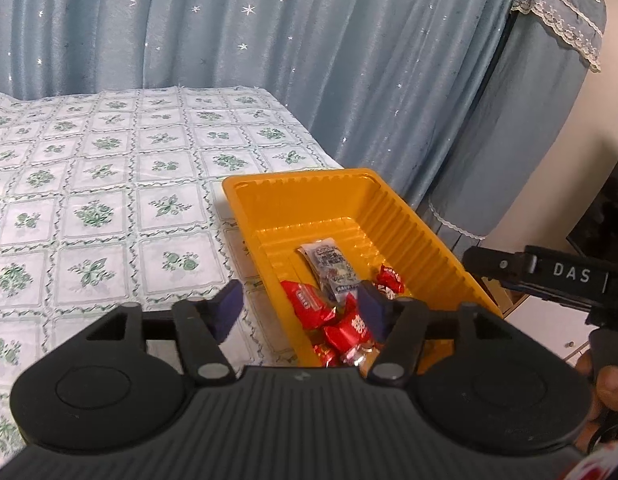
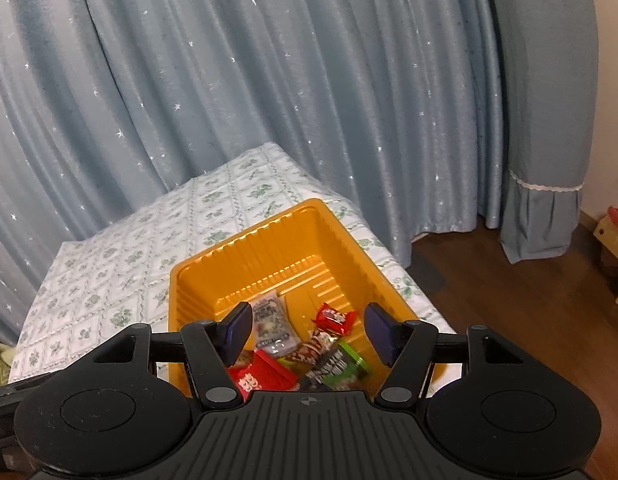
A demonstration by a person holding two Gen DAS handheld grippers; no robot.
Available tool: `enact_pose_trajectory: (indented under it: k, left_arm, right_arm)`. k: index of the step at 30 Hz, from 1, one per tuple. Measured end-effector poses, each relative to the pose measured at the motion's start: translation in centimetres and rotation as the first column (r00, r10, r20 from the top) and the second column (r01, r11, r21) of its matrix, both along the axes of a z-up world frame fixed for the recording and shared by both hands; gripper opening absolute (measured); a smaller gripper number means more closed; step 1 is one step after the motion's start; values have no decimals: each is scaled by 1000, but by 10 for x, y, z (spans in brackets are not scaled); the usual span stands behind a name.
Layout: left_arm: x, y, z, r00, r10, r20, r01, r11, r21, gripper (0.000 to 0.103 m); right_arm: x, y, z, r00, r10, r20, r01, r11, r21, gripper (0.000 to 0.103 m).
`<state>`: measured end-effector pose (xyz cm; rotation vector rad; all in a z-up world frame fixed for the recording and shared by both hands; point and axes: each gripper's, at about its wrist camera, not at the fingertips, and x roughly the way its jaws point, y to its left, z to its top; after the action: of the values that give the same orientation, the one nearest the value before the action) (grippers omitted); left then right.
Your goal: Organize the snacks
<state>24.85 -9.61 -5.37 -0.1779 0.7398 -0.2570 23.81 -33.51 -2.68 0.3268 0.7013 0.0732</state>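
Observation:
An orange plastic tray (image 1: 405, 216) stands at the right edge of a table with a floral cloth (image 1: 89, 184). In it lie several wrapped snacks: red candy packs (image 1: 309, 304), a white sachet (image 1: 329, 268) and a small red candy (image 1: 389, 280). My left gripper (image 1: 301, 304) is open and empty, above the tray's near left rim. In the right wrist view the tray (image 2: 197, 280) holds the white sachet (image 2: 271, 322), red packs (image 2: 335, 318) and a green and black pack (image 2: 341, 366). My right gripper (image 2: 307, 330) is open and empty, above the snacks.
Blue starred curtains (image 1: 269, 40) hang behind the table. The right gripper's body (image 1: 549, 276) and a hand (image 1: 605, 384) show at the right of the left wrist view. Wooden floor (image 2: 509, 300) lies right of the table, with boxes (image 2: 613, 240) by the wall.

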Motion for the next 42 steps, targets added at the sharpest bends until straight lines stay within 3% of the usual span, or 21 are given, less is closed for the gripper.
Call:
enact_pose_trajectory:
  k: [8, 15, 17, 20, 27, 42]
  left_arm:
    - [-32, 3, 22, 999, 26, 23, -27, 999, 32, 86]
    - [-65, 7, 38, 999, 40, 35, -41, 999, 34, 97]
    - [-73, 10, 42, 998, 48, 43, -49, 998, 29, 101]
    - [-85, 15, 49, 997, 60, 57, -62, 997, 36, 103]
    - [-108, 28, 60, 992, 107, 63, -110, 993, 40, 103]
    - [-160, 33, 83, 992, 89, 87, -94, 994, 56, 103]
  right_arm:
    - [-33, 1, 20, 1000, -1, 2, 1, 999, -39, 62]
    - [-66, 6, 30, 1000, -7, -13, 6, 1000, -31, 63]
    - [-74, 10, 34, 1000, 1, -9, -2, 999, -47, 68]
    - [-88, 16, 41, 1000, 6, 4, -5, 998, -55, 81]
    - [-118, 30, 54, 1000, -4, 23, 7, 993, -116, 84]
    - [-174, 48, 74, 999, -31, 35, 36, 986, -161, 87]
